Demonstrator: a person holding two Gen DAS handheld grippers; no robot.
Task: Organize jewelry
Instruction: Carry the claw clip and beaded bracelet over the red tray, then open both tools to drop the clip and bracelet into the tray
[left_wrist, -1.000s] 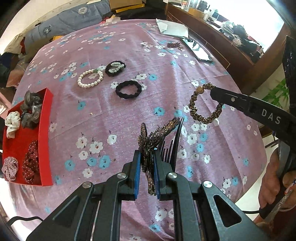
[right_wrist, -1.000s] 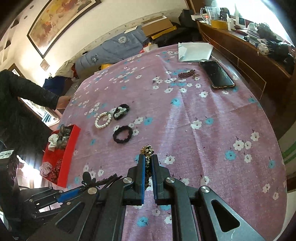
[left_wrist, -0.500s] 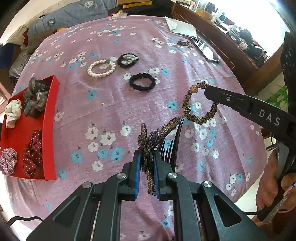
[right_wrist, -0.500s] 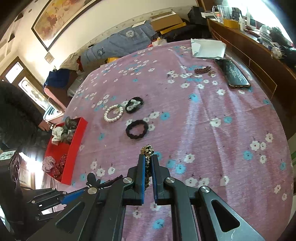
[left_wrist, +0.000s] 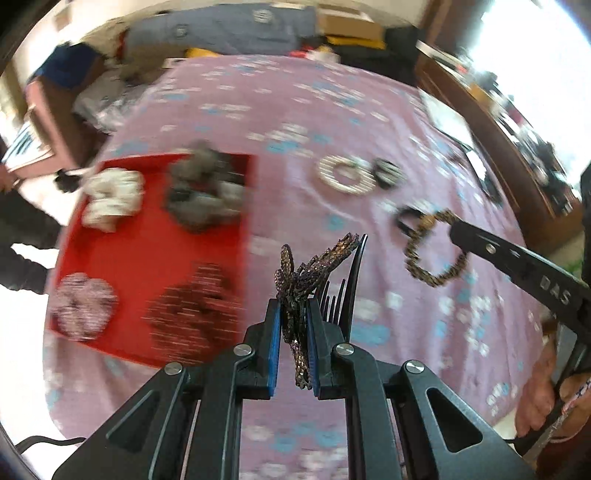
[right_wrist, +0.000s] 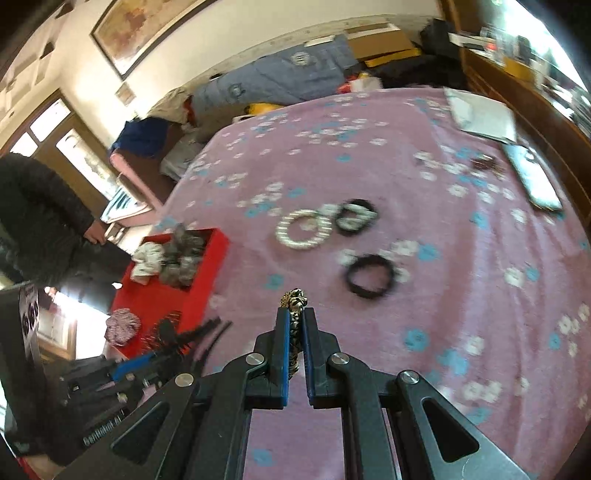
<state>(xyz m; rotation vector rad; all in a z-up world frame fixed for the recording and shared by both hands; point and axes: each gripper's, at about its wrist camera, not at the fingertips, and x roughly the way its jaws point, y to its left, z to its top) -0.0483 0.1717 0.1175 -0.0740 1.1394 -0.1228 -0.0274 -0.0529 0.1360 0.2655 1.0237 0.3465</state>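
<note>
My left gripper (left_wrist: 293, 306) is shut on a brown beaded hair comb (left_wrist: 314, 269) and holds it above the pink floral cloth, just right of the red tray (left_wrist: 155, 254). My right gripper (right_wrist: 294, 314) is shut on a leopard-print scrunchie (right_wrist: 293, 301), which hangs from it in the left wrist view (left_wrist: 432, 251). The tray (right_wrist: 207, 273) holds several scrunchies. A pearl bracelet (right_wrist: 304, 229), a black-and-pearl hair tie (right_wrist: 356, 216) and a black hair tie (right_wrist: 369, 277) lie on the cloth.
A phone (right_wrist: 532, 177), white paper (right_wrist: 480, 116) and a small dark clip (right_wrist: 484, 162) lie at the far right of the table. A person in black (right_wrist: 40, 221) stands left. A wooden sideboard (right_wrist: 535, 96) runs along the right.
Both grippers have swung left toward the red tray, still holding their items. The tray now lies directly ahead of the left gripper, and the view is motion-blurred.
</note>
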